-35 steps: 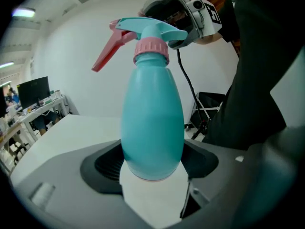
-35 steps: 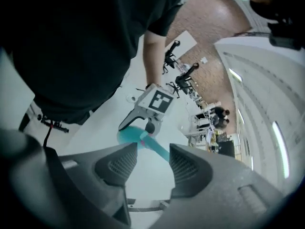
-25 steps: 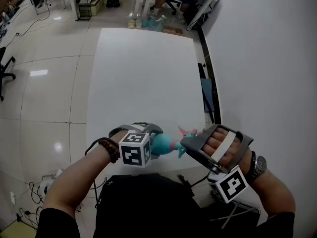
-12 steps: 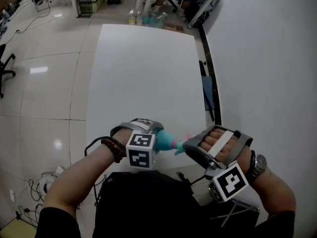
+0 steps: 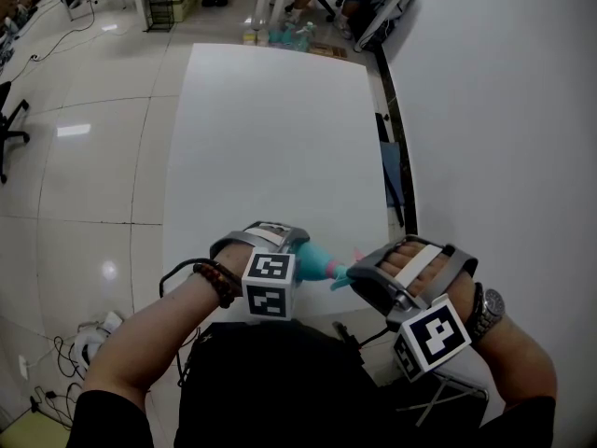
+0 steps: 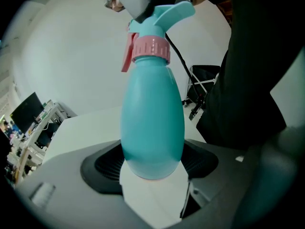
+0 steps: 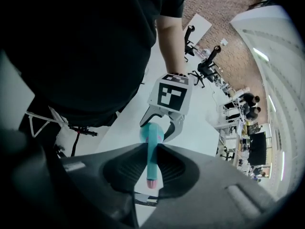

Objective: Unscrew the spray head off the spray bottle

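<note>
Spray bottle hangs above the near end of the white table, lying roughly level between your two grippers. Your left gripper has its jaws wide, pressed on either side of the teal body. Your right gripper has just been closing its jaws, which are nearly together and pinch the spray head.

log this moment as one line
left gripper: holds bottle | right gripper: fingers just closed on spray head | spray head: on bottle
</note>
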A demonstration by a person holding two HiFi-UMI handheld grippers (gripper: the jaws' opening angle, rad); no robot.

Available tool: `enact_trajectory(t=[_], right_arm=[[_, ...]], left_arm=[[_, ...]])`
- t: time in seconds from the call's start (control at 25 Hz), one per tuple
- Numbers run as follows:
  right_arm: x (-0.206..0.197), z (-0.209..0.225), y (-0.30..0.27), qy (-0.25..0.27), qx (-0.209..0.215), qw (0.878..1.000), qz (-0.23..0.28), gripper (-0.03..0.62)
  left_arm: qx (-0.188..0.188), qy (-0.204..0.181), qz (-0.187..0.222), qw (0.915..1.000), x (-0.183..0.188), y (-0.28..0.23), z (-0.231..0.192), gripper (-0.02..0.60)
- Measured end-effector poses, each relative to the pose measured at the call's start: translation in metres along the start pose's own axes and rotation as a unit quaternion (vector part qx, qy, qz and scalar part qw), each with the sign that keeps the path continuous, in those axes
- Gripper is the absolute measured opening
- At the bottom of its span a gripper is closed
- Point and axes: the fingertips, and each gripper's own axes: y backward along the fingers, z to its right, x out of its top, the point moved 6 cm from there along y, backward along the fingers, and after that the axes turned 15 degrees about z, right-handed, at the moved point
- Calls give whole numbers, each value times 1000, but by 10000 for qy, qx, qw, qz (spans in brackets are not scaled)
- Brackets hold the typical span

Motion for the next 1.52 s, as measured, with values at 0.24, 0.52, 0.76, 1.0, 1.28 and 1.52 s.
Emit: enact_trajectory(t=[0.24, 0.52, 0.76, 1.0, 1.28, 1.52], right_arm=[[-8, 9, -3, -1074, -250, 9939, 25, 52], [-12, 8, -4, -1167, -352, 9925, 130, 54], [-25, 16, -6, -2031, -527, 9776, 186, 52], [-42, 26, -8, -3657, -862, 9256, 460, 52], [-23, 13, -3, -1255, -521, 9904, 237, 52], [-14, 5, -4, -481, -377, 9979, 208, 52]], left_arm=[[659, 16, -225, 9976, -3, 0, -10, 388], [532, 477, -34, 9974, -5, -2, -3, 388], [965, 415, -194, 9943, -7, -1, -14, 388], [1552, 554, -409, 9855, -11, -2, -25, 387], [563, 1167, 222, 9913, -7, -6, -8, 390], [488, 749, 68, 9960, -10, -2, -5, 390]])
